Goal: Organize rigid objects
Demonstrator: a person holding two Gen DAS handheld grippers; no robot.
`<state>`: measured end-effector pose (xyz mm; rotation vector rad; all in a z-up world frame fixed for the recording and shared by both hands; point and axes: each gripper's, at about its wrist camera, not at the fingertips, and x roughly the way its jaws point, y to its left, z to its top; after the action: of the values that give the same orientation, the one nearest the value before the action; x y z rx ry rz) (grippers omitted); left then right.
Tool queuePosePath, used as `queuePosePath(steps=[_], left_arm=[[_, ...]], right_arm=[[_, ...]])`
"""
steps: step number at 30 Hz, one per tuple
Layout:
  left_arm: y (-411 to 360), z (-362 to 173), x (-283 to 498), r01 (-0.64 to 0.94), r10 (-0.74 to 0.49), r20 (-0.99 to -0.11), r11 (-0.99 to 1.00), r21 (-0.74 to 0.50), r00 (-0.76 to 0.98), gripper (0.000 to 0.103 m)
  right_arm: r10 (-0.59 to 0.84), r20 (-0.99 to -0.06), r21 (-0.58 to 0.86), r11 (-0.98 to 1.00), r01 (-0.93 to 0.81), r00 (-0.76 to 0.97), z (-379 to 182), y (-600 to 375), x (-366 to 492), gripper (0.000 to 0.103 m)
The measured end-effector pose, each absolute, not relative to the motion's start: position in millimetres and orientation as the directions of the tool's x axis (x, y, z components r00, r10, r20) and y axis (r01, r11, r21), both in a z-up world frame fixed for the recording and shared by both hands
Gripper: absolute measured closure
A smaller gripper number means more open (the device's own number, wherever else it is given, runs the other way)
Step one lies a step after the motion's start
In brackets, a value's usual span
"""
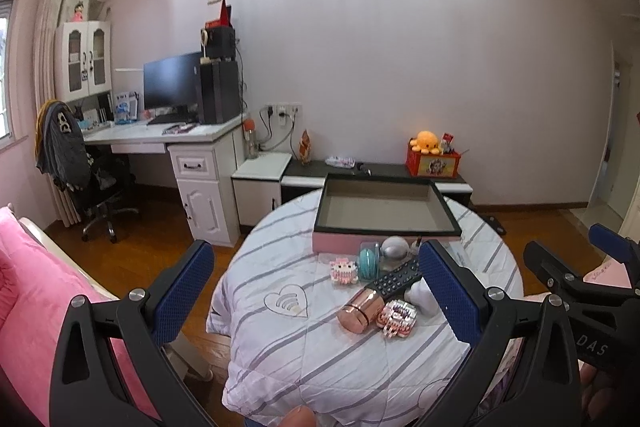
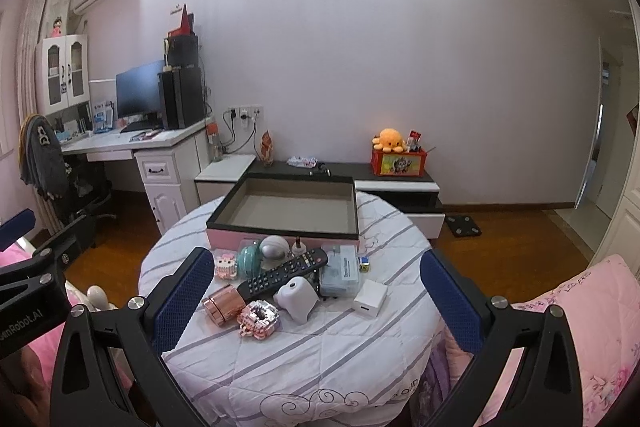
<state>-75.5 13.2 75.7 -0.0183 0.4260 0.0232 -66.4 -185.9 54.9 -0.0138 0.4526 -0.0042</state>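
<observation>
Round table (image 2: 320, 367) under striped quilt, bedroom. Left tool (image 1: 316, 295) and right tool (image 2: 318, 301) both spread apart, holding nothing, above near edge. Clutter mid-table: copper cylinder (image 2: 223, 304), pink block model (image 2: 259, 319), white dome gadget (image 2: 298, 297), remote (image 2: 286, 273), white cube (image 2: 371, 297). Behind them, touching the pile, empty pink tray (image 2: 286, 217).

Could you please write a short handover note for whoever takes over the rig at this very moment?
Left claw: open, holding nothing, above the table.
Right claw: open, holding nothing.
Open pink box with dark rim: at the far side of the striped round table, nothing in it.
In front of it, loose: black remote control, rose-gold metal cylinder, white square adapter, teal round case, pink brick figure.
Done: nothing boxed.
Left: everything.
</observation>
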Motion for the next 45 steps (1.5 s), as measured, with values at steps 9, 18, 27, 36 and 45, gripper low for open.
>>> queuePosePath(steps=[9,18,27,36,45], left_arm=[[13.5,-12.9,1.0,-0.002,-0.015,-0.612,1.0,-0.027,0.791,0.0],[1.3,-74.5,59.7,0.052,-0.053,-0.717,0.998,-0.024,0.695,0.0],[-2.6,-104.2,85.1,0.103,-0.125,-0.76,0.992,-0.077,0.638,0.0],[-2.4,-115.3,108.1,0.15,-0.188,-0.774,0.981,-0.121,0.605,0.0],[-6.0,-121.6,117.6,0.158,-0.171,-0.775,0.983,-0.093,0.608,0.01]], right_arm=[[0.008,-0.625,0.005,1.0,-0.006,0.781,-26.1,-196.5,18.8,0.0],[0.043,-0.72,0.03,0.999,-0.03,0.692,-81.0,-199.9,73.0,0.0],[0.081,-0.769,0.07,0.997,-0.042,0.634,-108.0,-197.2,102.8,0.01],[0.119,-0.784,0.117,0.992,-0.044,0.609,-119.0,-196.5,119.1,0.026],[0.135,-0.785,0.128,0.99,-0.055,0.605,-131.1,-201.1,120.4,0.037]])
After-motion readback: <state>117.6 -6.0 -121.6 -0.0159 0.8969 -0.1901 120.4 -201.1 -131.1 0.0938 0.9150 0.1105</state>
